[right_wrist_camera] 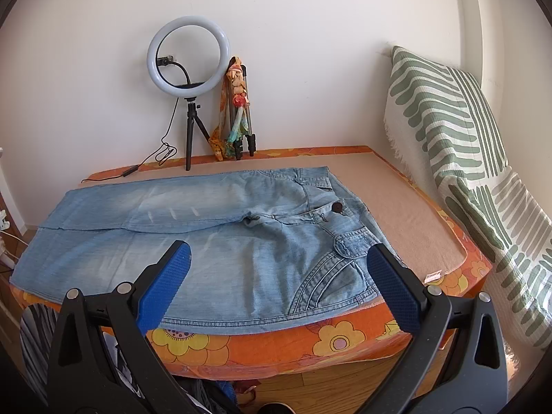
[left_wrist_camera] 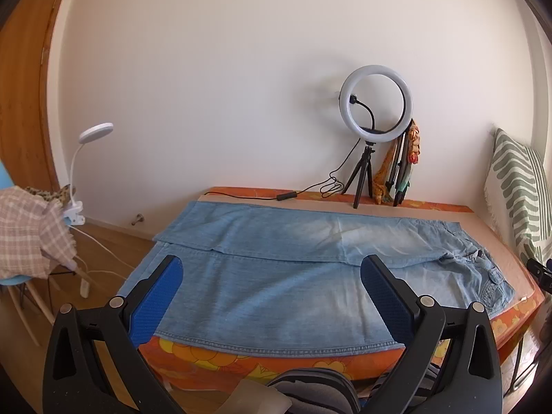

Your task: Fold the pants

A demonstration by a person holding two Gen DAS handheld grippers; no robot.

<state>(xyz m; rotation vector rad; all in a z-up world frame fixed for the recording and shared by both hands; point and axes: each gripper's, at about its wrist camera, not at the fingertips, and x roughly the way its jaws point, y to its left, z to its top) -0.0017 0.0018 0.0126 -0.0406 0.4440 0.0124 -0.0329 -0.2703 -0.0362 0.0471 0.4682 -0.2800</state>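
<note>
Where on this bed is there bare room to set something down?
Free: the beige mat strip between the light blue denim pants and the green striped cushion. Crowded: the back edge by the wall, with the white ring light, folded tripod and cable.

- One pair of jeans (right_wrist_camera: 193, 227), spread ahead of both tools
- Two grippers: left gripper (left_wrist_camera: 272, 272), right gripper (right_wrist_camera: 279, 258)
- One ring light (right_wrist_camera: 188, 53), beyond
- One clip lamp (left_wrist_camera: 86, 158)
- One striped cushion (right_wrist_camera: 448, 145), rightward
</note>
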